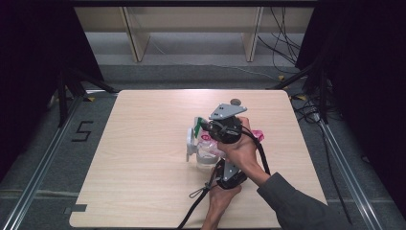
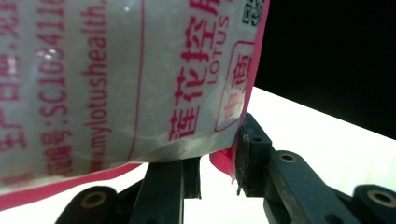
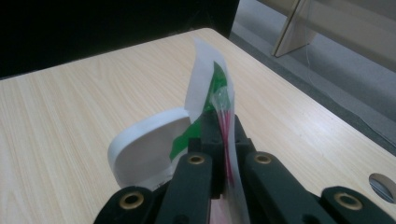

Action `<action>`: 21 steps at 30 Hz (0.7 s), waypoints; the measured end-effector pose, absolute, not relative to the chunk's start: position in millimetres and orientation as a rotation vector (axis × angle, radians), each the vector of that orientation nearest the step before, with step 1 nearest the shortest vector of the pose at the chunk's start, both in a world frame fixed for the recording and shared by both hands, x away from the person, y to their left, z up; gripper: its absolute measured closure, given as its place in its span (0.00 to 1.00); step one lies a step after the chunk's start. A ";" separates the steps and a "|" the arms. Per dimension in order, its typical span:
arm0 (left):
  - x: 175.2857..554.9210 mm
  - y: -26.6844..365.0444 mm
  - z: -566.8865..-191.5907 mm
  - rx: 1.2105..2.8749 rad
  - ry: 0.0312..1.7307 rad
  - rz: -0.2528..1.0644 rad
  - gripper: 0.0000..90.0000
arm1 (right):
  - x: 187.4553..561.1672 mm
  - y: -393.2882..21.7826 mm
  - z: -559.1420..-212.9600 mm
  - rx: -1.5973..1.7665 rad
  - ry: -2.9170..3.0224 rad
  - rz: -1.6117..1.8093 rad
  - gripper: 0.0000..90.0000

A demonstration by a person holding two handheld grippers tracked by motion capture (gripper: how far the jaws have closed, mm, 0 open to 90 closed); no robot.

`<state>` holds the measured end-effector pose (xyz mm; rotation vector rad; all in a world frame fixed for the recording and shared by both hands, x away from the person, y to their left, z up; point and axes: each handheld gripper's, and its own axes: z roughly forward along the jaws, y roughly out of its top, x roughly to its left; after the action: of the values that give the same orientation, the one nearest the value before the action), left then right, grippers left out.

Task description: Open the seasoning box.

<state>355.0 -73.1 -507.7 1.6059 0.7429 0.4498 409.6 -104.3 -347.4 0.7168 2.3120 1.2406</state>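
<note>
Two hand-held grippers are working together near the middle of the wooden table (image 1: 143,191), on a clear plastic bag (image 2: 116,79) printed in pink.

Right gripper (image 3: 223,135): jaws are pressing fully together, pinching the thin top edge of the bag film plus a white strip with a green patch (image 3: 208,84) that is sticking up beyond the tips. In the high view this gripper (image 1: 203,127) is sitting above the bag, grey three-cornered plate on top, jaws pointing toward the left of the frame, the person's hand (image 1: 242,153) wrapping its body.

Left gripper (image 2: 219,172): jaws are standing part-way closed with the pink-edged lower corner of the bag between them. The right-hand pad is sitting against the pink seam; whether both pads are actually pressing cannot be told. In the high view it (image 1: 216,168) is lying low on the table, coming in from the near edge under the right forearm, cable trailing toward the bottom.

The bag in the high view (image 1: 208,155) is hanging between the two grippers, transparent, with pink showing at its right end behind the right hand. A white round lid-like piece (image 3: 144,149) is standing just beside the right gripper's jaws; in the high view it (image 1: 190,139) is at the bag's left.

A small round hole (image 3: 384,184) is showing in the tabletop at the far edge.
</note>
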 end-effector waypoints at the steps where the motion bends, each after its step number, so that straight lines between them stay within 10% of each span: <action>1: 355.2 -72.9 -507.7 1.607 0.744 0.448 0.82 | 410.3 -104.7 -347.1 0.717 2.304 1.248 1.00; 21: 354.4 -72.5 -508.0 1.607 0.737 0.450 0.82 | 410.7 -103.1 -348.1 0.716 2.333 1.240 1.00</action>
<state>354.4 -72.5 -508.0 1.6065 0.7374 0.4498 410.7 -103.1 -348.1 0.7159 2.3333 1.2400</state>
